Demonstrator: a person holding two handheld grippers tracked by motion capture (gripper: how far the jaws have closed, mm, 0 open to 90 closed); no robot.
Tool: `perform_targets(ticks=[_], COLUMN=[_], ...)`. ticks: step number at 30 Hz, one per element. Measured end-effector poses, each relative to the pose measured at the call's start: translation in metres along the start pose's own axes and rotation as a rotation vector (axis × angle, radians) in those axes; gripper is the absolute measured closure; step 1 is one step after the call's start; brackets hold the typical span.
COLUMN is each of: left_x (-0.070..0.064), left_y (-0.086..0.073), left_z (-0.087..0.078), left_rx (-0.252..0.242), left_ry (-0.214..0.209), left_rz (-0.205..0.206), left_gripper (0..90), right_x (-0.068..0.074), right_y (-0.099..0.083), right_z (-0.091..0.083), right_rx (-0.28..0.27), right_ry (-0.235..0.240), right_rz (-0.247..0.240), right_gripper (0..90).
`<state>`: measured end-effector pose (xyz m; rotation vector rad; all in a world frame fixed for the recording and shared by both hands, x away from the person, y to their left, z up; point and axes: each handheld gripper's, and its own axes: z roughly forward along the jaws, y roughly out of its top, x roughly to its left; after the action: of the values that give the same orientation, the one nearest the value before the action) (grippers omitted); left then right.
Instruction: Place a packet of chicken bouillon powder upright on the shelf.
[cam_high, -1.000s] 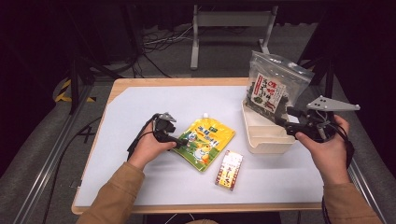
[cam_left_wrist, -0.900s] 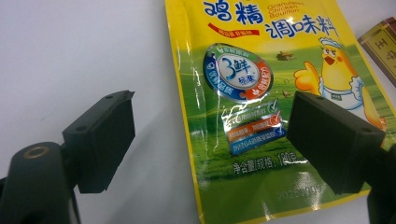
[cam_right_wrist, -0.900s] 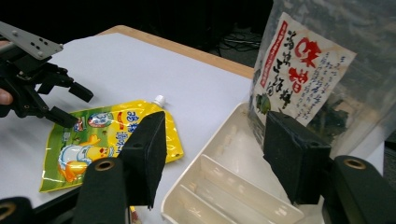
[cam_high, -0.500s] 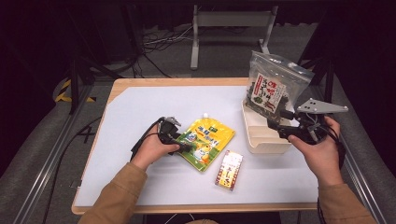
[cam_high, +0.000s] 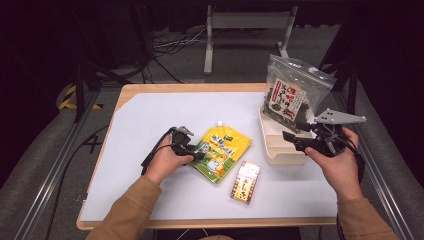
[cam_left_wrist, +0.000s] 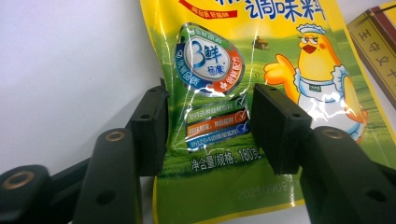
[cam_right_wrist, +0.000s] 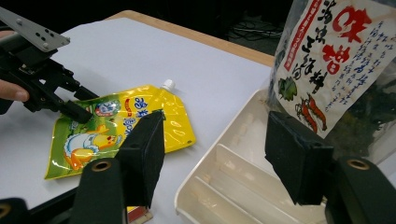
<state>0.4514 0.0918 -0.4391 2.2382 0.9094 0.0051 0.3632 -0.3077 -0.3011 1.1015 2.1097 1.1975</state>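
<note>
Left tongs (cam_left_wrist: 208, 123) gape open over the yellow seasoning pouch (cam_high: 220, 152) at frame centre; right tongs (cam_high: 296, 136), also open, hover above the white tray (cam_high: 280, 150) at right.

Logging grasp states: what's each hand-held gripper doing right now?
Left hand-held gripper: open, jaws over the yellow pouch, holding nothing.
Right hand-held gripper: open, empty, at the tray.

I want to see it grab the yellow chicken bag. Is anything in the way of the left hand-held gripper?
No. The left hand-held gripper is already at the yellow pouch, its open jaws over the pouch's lower end with nothing between. The small red box lies off to the side, apart.
</note>
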Motion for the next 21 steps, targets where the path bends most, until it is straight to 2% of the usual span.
perform_targets(ticks=[5, 6, 8, 11, 18, 21], left_x=[-0.002, -0.003, -0.004, -0.008, -0.009, -0.007], left_y=[-0.001, 0.0, 0.0, 0.002, 0.001, 0.001], left_z=[0.0, 0.0, 0.0, 0.0, -0.001, -0.002], left_rx=[-0.01, -0.014, -0.011, -0.002, -0.01, -0.018], left_ry=[0.037, 0.054, 0.065, 0.103, 0.113, 0.102], left_rz=[0.028, 0.043, 0.052, 0.093, 0.103, 0.112], left_gripper=[60.5, 68.2, 73.4, 78.3, 84.7, 86.1], right_x=[0.002, 0.003, 0.003, 0.005, 0.007, 0.007], right_y=[-0.002, -0.002, -0.003, -0.003, -0.006, -0.008], right_z=[0.004, 0.005, 0.006, 0.008, 0.012, 0.015], right_rx=[0.008, 0.008, 0.01, 0.013, 0.023, 0.029], right_ry=[0.009, 0.013, 0.014, 0.022, 0.032, 0.036], right_rz=[-0.001, -0.002, -0.005, -0.005, -0.006, -0.006], right_gripper=[38.0, 38.0, 37.9, 37.9, 38.1, 38.3])
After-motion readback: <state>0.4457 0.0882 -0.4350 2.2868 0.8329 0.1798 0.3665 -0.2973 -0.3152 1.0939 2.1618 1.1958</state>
